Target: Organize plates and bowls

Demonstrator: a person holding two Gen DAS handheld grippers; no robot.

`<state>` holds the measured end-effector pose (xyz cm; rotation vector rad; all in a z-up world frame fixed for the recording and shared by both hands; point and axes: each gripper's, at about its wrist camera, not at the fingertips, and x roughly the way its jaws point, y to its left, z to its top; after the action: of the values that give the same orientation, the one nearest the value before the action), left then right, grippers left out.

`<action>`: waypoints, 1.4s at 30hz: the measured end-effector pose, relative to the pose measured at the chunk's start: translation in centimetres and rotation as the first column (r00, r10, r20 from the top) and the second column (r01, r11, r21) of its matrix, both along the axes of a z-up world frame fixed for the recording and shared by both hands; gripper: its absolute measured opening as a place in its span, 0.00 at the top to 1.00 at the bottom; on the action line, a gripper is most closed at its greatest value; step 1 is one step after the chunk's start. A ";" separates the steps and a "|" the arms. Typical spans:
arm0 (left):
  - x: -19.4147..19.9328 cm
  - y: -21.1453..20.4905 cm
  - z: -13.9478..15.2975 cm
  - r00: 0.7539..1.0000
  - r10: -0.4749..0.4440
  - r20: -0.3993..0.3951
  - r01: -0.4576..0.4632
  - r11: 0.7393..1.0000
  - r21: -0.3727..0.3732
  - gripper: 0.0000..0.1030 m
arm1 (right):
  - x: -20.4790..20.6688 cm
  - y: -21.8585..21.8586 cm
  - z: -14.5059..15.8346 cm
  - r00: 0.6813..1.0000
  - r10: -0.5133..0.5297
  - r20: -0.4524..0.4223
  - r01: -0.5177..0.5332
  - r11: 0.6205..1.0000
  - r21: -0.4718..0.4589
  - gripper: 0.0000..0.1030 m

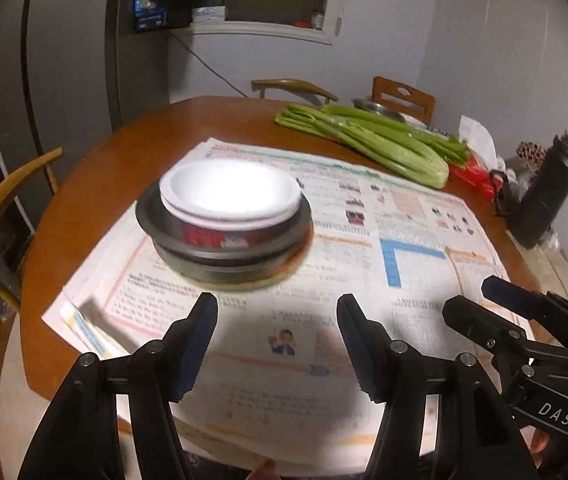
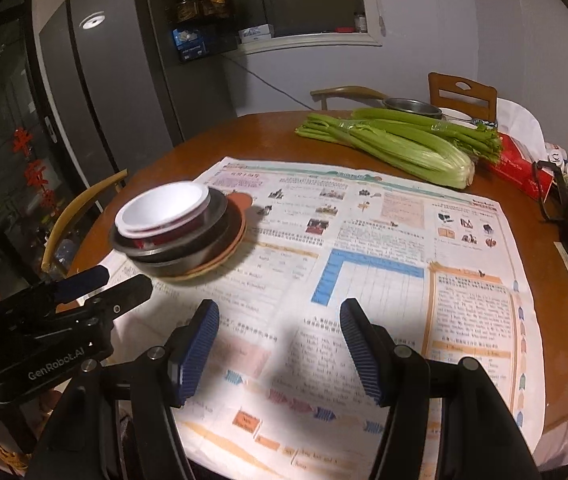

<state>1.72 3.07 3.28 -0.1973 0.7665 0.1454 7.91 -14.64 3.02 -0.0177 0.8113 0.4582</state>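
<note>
Brown wooden surface (image 2: 284, 132) is seen, covered by spread newspaper (image 2: 364, 240). Stacked bowls (image 1: 224, 216) are set on its far left part. Left tongs (image 1: 276, 344) and right tongs (image 2: 280, 348) are held apart over the paper, jaws parted, nothing gripped.

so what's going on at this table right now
A person holds a hand-held gripper in each hand over a newspaper spread on a round wooden table. The dishes are already nested in one stack: white bowls inside metal bowls, on a brown plate. The left hand-held gripper and the right hand-held gripper are both open and empty, short of the stack. Celery lies at the far side.
</note>
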 end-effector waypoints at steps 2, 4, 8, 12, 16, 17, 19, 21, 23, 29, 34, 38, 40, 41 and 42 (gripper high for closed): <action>-0.3 -0.4 -0.3 1.000 -0.002 -0.006 0.002 1.000 0.013 0.38 | -0.5 -0.2 -0.3 1.000 0.002 -0.001 -0.002 1.000 -0.001 0.39; -0.4 -0.8 -0.7 1.000 -0.007 -0.020 0.007 1.000 0.017 0.38 | -1.0 -0.5 -0.6 1.000 0.003 0.000 -0.003 1.000 0.003 0.39; -0.8 -1.4 -1.6 0.999 -0.027 -0.039 0.028 0.999 0.023 0.38 | -1.7 -0.7 -0.7 1.000 -0.003 0.004 0.003 1.000 -0.001 0.39; -1.1 -1.5 -1.9 0.998 -0.028 -0.047 0.030 0.999 0.033 0.38 | -2.3 -0.9 -0.5 1.000 -0.012 0.028 0.012 1.000 -0.002 0.39; -1.5 -1.5 -1.7 0.999 -0.018 -0.037 0.021 0.998 0.058 0.38 | -2.5 -0.8 -0.5 1.000 -0.003 0.025 0.003 1.000 -0.005 0.39; -1.6 -1.4 -1.7 0.999 -0.014 -0.034 0.016 0.998 0.064 0.38 | -2.7 -0.8 -0.6 1.000 0.004 0.024 -0.004 1.000 -0.001 0.39; -1.7 -1.3 -1.6 1.000 -0.011 -0.029 0.013 0.998 0.066 0.38 | -2.9 -0.7 -0.7 1.000 0.014 0.021 -0.014 1.000 0.004 0.39; -1.9 -1.2 -1.6 1.000 -0.011 -0.027 0.013 0.998 0.064 0.38 | -3.0 -0.6 -0.8 1.000 0.017 0.018 -0.016 1.000 -0.001 0.39; -2.0 -1.1 -1.5 1.000 -0.012 -0.025 0.014 0.998 0.062 0.38 | -3.1 -0.4 -1.0 1.000 0.017 0.016 -0.017 1.000 -0.009 0.39; -2.1 -1.0 -1.5 1.000 -0.015 -0.025 0.016 0.998 0.056 0.38 | -3.5 -0.4 -1.2 1.000 0.018 0.015 -0.017 1.000 -0.008 0.39; -2.1 -0.9 -1.5 1.000 -0.015 -0.026 0.017 0.998 0.054 0.38 | -3.5 -0.5 -1.3 1.000 0.018 0.011 -0.018 1.000 -0.012 0.39; -2.2 -0.9 -1.6 1.000 -0.013 -0.029 0.015 0.998 0.055 0.38 | -3.7 -0.4 -1.4 1.000 0.023 0.014 -0.022 1.000 -0.016 0.39; -2.2 -0.9 -1.8 0.999 -0.013 -0.035 0.015 0.999 0.053 0.38 | -3.7 -0.2 -1.5 1.000 0.026 0.010 -0.026 0.999 -0.021 0.39; -2.2 -0.9 -1.9 0.999 -0.015 -0.036 0.016 0.998 0.052 0.38 | -3.7 -0.2 -1.6 1.000 0.026 0.007 -0.026 0.999 -0.025 0.39; -2.2 -0.9 -1.9 0.999 -0.018 -0.036 0.020 0.998 0.052 0.38 | -3.7 -0.2 -1.7 1.000 0.025 0.005 -0.025 0.999 -0.025 0.39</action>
<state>-0.51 2.16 1.35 -0.1379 0.7984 0.1512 4.18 -14.79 1.36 -0.0524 0.8124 0.4715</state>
